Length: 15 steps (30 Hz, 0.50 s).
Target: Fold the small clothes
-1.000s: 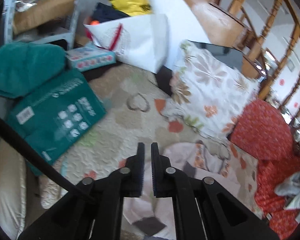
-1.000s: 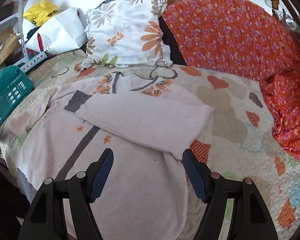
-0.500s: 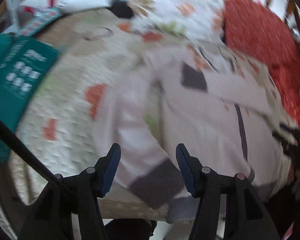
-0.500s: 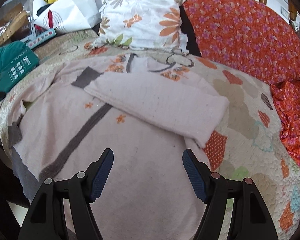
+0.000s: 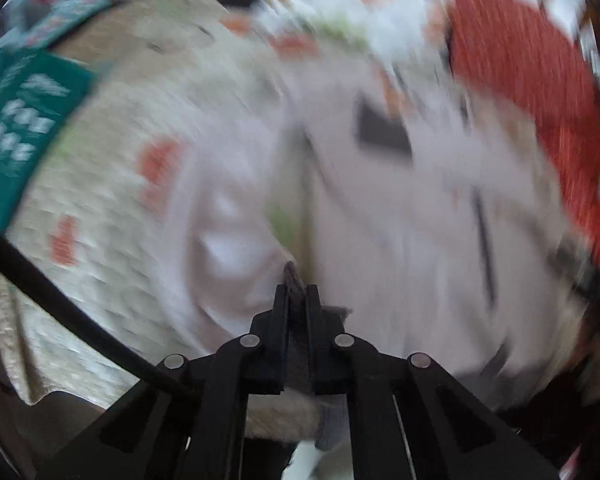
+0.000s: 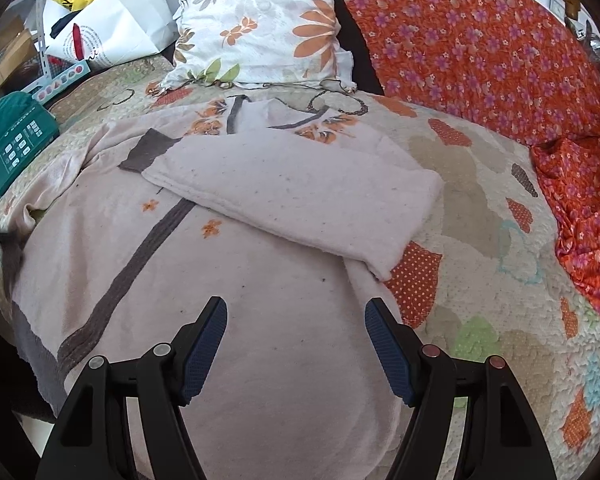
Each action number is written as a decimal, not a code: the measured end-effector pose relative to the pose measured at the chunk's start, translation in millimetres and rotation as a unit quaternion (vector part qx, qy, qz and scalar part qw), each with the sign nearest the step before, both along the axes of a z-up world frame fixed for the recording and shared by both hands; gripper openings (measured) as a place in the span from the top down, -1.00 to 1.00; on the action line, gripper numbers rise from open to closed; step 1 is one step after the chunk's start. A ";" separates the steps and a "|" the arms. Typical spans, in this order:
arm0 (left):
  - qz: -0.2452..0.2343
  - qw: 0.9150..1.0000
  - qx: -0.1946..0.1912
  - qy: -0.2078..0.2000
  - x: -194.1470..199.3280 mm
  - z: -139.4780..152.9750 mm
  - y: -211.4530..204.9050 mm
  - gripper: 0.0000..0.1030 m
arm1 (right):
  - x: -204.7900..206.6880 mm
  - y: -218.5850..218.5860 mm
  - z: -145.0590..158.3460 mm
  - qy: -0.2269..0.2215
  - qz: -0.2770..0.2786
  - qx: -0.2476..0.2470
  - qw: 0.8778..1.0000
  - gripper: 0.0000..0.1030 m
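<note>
pale pink garment (image 6: 284,320), grey trim

Open quilt (image 6: 480,208) right of the right hand-held gripper (image 6: 296,344); ahead, floral pillow (image 6: 260,20) and orange blanket (image 6: 480,48) block; far left, green box (image 6: 12,148).

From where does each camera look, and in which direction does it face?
Left wrist: sits on the left gripper, faces down at the pale pink garment's dark grey cuff, pinched between its black fingers; blurred.
Right wrist: sits on the open right gripper, faces over the garment toward the floral pillow.
Shared: garment, quilted bedspread, green box.
</note>
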<state>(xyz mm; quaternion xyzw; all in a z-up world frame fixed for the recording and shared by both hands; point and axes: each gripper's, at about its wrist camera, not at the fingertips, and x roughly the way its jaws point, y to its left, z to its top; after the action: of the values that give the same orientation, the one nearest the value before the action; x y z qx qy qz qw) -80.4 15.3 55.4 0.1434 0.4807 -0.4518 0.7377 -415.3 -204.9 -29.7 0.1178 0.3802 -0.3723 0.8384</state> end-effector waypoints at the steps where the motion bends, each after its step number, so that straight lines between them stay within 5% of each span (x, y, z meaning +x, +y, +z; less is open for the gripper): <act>1: 0.030 0.999 -0.027 0.005 18.2 17.9 10.7 0.88 | 0.2 0.0 0.1 0.000 0.000 -0.001 1.000 -0.47; 4: 0.134 0.987 -0.089 0.005 77.4 67.3 48.4 0.88 | 1.6 0.9 0.0 0.004 0.000 -0.007 1.000 -0.47; 6: 0.211 0.971 -0.108 -0.022 117.9 100.6 73.2 0.88 | 2.4 1.4 0.0 0.004 -0.001 -0.008 1.000 -0.47; 9: 0.265 0.956 -0.125 -0.036 152.6 126.1 102.6 0.88 | 4.4 1.5 -0.6 0.005 0.000 -0.009 1.000 -0.47; 11: 0.273 0.952 -0.136 -0.025 160.6 130.4 110.8 0.88 | 5.7 1.3 -1.3 0.006 0.000 -0.010 1.000 -0.47; 15: 0.235 0.964 -0.123 -0.032 138.9 126.8 83.5 0.88 | 8.4 0.1 -3.9 0.008 0.001 -0.008 1.000 -0.47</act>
<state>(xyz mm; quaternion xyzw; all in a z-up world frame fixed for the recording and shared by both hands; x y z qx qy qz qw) 58.4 98.8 182.1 -0.0510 0.4177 -0.3169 0.8500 -406.9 -204.9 -33.6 0.1080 0.3845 -0.3756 0.8363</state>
